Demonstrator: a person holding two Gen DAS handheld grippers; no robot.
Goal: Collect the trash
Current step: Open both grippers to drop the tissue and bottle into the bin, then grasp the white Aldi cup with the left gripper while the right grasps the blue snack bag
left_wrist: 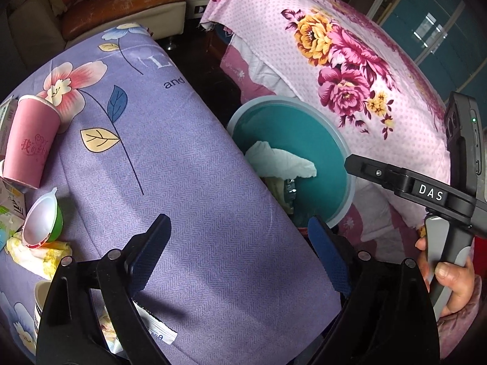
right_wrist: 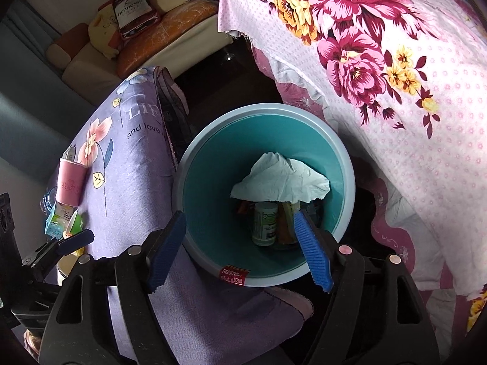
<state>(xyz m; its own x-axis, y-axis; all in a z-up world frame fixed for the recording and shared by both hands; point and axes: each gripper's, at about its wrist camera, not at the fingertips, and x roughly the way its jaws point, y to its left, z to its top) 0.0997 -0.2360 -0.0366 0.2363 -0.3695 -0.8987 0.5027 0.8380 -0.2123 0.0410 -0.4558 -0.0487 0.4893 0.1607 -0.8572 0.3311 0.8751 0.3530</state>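
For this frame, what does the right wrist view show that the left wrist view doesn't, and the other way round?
Only the right wrist view looks down into the bin, showing a white bottle beneath the tissue, and the red label on the rim. Only the left wrist view shows the white-and-green cup, the yellow napkin, a sachet and the hand holding the right gripper. Both show the bin, white tissue, pink cup, purple cloth and open left gripper.

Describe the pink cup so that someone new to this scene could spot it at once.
Start at the table under the purple flowered cloth beside the teal bin. At its far left side lies a cluster of litter; the pink cup lies tipped at the cluster's top. Only it is pink with red print; the neighbouring green cup is smaller, white inside.
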